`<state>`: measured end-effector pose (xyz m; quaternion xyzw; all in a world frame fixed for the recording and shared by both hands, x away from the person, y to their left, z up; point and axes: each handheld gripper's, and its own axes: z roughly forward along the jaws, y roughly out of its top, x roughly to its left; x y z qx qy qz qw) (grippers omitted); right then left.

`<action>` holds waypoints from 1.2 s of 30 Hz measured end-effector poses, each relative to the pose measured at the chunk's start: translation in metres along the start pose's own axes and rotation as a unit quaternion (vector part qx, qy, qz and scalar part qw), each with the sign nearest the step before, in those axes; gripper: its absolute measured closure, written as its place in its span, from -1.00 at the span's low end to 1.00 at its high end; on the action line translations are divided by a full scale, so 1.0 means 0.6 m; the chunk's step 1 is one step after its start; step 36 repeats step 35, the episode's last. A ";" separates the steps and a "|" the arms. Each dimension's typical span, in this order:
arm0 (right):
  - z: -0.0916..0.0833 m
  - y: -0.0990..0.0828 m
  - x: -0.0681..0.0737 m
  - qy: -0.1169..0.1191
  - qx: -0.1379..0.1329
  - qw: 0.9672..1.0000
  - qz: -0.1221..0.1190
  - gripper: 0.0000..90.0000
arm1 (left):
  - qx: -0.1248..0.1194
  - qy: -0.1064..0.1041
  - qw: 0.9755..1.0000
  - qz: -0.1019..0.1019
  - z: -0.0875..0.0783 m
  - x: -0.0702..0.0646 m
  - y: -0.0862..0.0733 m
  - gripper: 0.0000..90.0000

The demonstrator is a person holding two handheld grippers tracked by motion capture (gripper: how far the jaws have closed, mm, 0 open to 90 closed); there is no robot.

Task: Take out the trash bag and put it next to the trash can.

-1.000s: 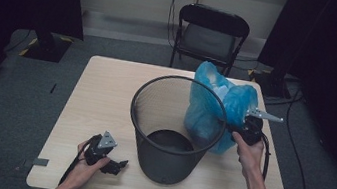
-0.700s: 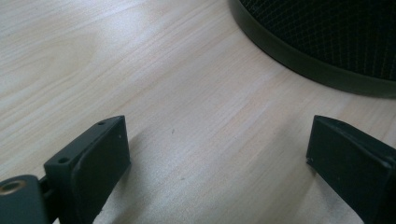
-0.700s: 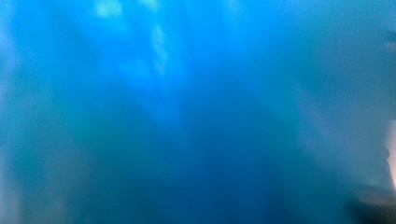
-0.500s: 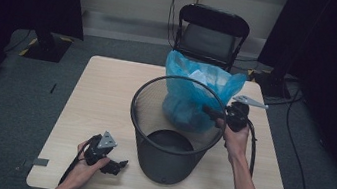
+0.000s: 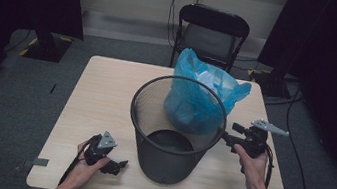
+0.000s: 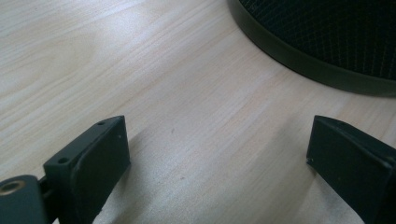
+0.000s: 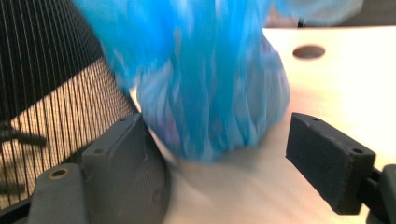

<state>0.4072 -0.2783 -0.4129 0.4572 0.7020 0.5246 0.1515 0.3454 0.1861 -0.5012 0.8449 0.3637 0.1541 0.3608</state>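
A crumpled blue plastic bag [image 5: 199, 101] stands on the table [image 5: 100, 94] just behind the black mesh wastebasket [image 5: 173, 130], on its far right side and pressed against the mesh, its loose top rising above the basket's rim. The bag sits upright, its long axis roughly vertical. The right claw [image 5: 228, 138], held just right of the basket, points towards it with its jaws apart and nothing between them; in the right gripper view the bag [image 7: 205, 79] bulges directly ahead of the open jaws, with the basket's wall [image 7: 51, 84] at the left. The bag lies beyond and slightly left of that claw, so the right hand [image 5: 252, 160] is plainly the nearer one for any move on it. The left claw [image 5: 114, 166] rests low on the table at the basket's near left, jaws spread wide over bare wood [image 6: 196, 116], with the basket's base [image 6: 322, 70] just ahead. A folding chair [image 5: 210, 35] stands behind the basket, beyond the table
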 end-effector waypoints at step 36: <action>-0.016 -0.176 0.012 -0.168 0.137 0.975 -0.051 -0.68 | 0.008 0.036 0.999 -0.036 0.006 0.012 0.004 -1.00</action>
